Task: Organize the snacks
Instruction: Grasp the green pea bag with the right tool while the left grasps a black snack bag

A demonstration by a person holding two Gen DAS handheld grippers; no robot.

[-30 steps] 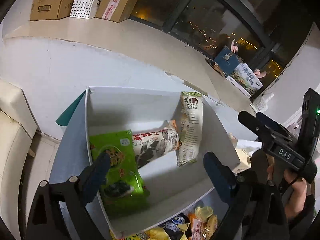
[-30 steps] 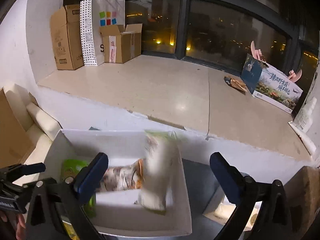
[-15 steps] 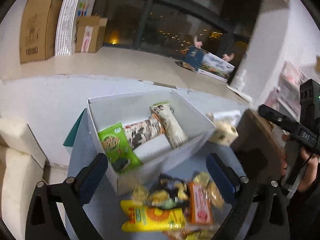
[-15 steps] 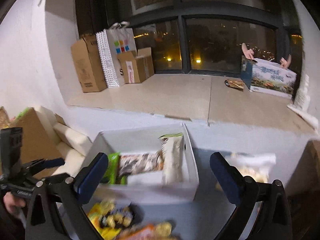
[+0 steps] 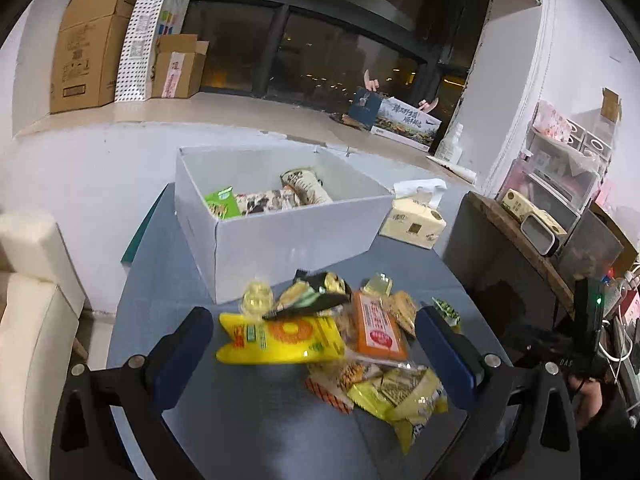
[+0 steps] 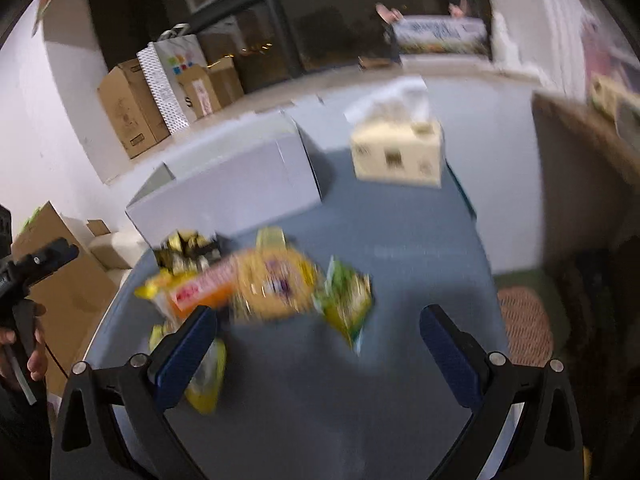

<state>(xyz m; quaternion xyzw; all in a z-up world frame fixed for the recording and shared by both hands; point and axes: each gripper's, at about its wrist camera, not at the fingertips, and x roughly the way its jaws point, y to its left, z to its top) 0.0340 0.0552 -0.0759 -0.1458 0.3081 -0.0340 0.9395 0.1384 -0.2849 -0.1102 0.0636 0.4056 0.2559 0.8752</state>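
A white box (image 5: 288,232) stands on the blue-grey table (image 5: 248,432) and holds a green packet (image 5: 221,202) and two printed packets (image 5: 280,196). In front of it lies a pile of loose snacks: a yellow bag (image 5: 280,338), an orange packet (image 5: 378,326) and a yellow-green bag (image 5: 404,394). My left gripper (image 5: 314,354) is open and empty, just above the pile. My right gripper (image 6: 318,354) is open and empty over the table, with the blurred pile (image 6: 260,284) and the box (image 6: 228,192) beyond it.
A tissue box (image 5: 414,224) stands right of the white box, also in the right wrist view (image 6: 396,152). A dark cabinet (image 5: 512,276) stands at the table's right. Cardboard boxes (image 5: 88,48) sit on the window ledge. A cream seat (image 5: 32,320) is at the left.
Both grippers pulled back from over the white box toward the near side of the table. The snack pile now lies between the left fingers. The right view swung right and is blurred.
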